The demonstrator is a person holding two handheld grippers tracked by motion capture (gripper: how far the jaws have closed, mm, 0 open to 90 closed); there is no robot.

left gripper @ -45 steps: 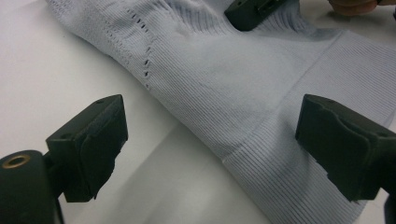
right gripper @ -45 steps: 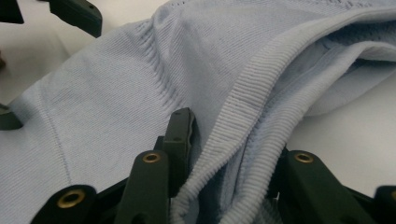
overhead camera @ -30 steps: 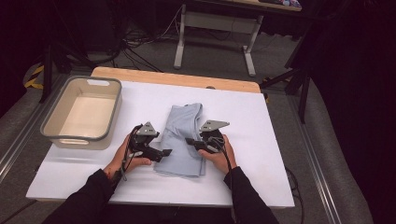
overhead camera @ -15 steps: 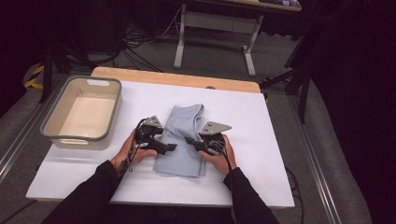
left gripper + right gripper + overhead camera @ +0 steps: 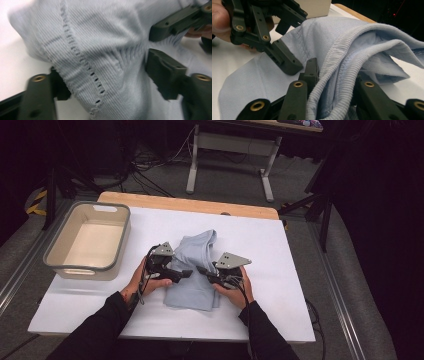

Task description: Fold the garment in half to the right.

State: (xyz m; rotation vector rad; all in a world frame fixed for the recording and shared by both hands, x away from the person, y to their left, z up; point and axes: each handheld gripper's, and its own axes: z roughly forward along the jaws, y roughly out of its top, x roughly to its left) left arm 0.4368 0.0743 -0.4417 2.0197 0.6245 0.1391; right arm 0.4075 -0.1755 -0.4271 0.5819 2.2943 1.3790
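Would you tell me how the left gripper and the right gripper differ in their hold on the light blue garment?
The right gripper is clamped on a bunched ribbed edge of the light blue garment. The left gripper straddles knit fabric; its jaws have just been closing, grip not yet clear. Both sit at the garment's middle.

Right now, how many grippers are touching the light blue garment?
2. The left gripper, its jaws just closing, is at the light blue garment's left edge; the right gripper clamps a fold on its right.

A white-topped table (image 5: 280,285) with a wooden far edge stands on grey carpet floor (image 5: 310,195). Beyond it, a grey metal desk frame (image 5: 227,162) and loose black cables (image 5: 150,162) sit in a dark room.
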